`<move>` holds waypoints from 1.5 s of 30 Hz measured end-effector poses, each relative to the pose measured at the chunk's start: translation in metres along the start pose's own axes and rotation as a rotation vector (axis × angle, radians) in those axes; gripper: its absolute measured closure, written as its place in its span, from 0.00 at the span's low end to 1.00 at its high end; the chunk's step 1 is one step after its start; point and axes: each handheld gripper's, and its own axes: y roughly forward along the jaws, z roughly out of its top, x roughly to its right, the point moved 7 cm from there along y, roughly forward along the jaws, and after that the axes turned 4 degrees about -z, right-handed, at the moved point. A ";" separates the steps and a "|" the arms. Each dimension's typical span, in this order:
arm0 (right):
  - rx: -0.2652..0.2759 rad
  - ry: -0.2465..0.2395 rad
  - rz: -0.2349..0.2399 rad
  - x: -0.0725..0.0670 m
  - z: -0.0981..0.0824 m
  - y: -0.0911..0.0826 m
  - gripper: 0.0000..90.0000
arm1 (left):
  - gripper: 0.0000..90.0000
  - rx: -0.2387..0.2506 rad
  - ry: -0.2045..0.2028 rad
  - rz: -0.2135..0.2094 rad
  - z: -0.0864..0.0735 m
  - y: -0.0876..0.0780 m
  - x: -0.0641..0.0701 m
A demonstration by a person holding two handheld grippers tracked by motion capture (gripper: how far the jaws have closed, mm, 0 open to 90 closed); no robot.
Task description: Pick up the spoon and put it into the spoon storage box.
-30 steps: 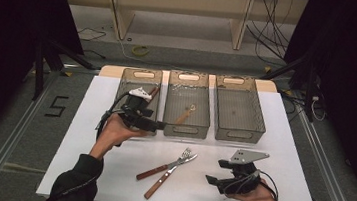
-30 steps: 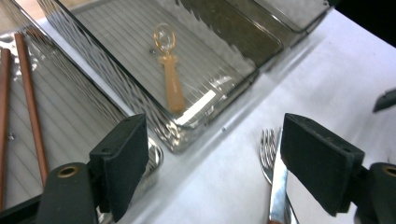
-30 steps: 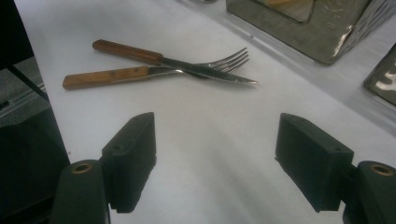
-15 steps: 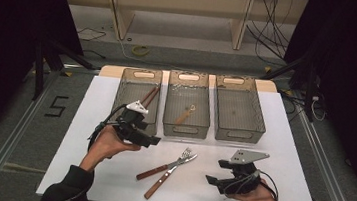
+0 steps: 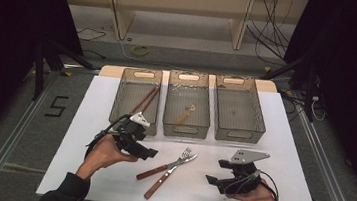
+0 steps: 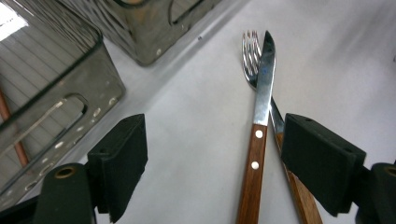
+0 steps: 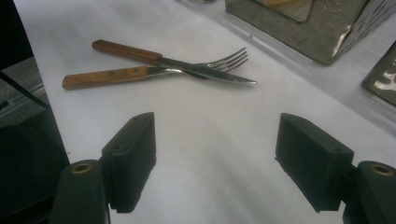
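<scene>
Lying crossed on the white table (image 5: pixel 89 116), the knife (image 5: pixel 158 179) and the fork (image 5: pixel 165 167) sit in front of the middle basket (image 5: pixel 186 126), between the two hands. In the high view both long axes run diagonally, wooden handles toward the person's near left, blade tip and tines toward the far right. In the left gripper view the knife (image 6: pixel 258 140) lies over the fork (image 6: pixel 250 56), hiding most of the fork's neck; both handles are cut off by the bottom edge. The left gripper (image 5: pixel 150 153) hovers just beside the handles, jaws open and empty, the right-hand pad covering part of the fork handle. The right gripper (image 5: pixel 211 179) rests near the table's front edge, jaws wide apart with nothing between them. Inside the baskets, the wooden-handled pieces are hard to identify through the tinted walls.
</scene>
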 end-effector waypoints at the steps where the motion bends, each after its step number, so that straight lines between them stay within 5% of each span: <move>1: -0.001 0.000 0.000 0.000 0.000 0.000 0.33 | 0.25 -0.007 0.000 0.002 -0.001 0.000 0.000; 23: -0.002 0.003 0.002 0.001 -0.002 0.000 0.33 | 0.30 -0.222 0.039 0.013 -0.034 0.020 0.014; 45: -0.007 0.002 0.005 0.001 -0.002 0.001 0.33 | 0.40 -0.308 0.065 0.011 -0.051 0.033 0.018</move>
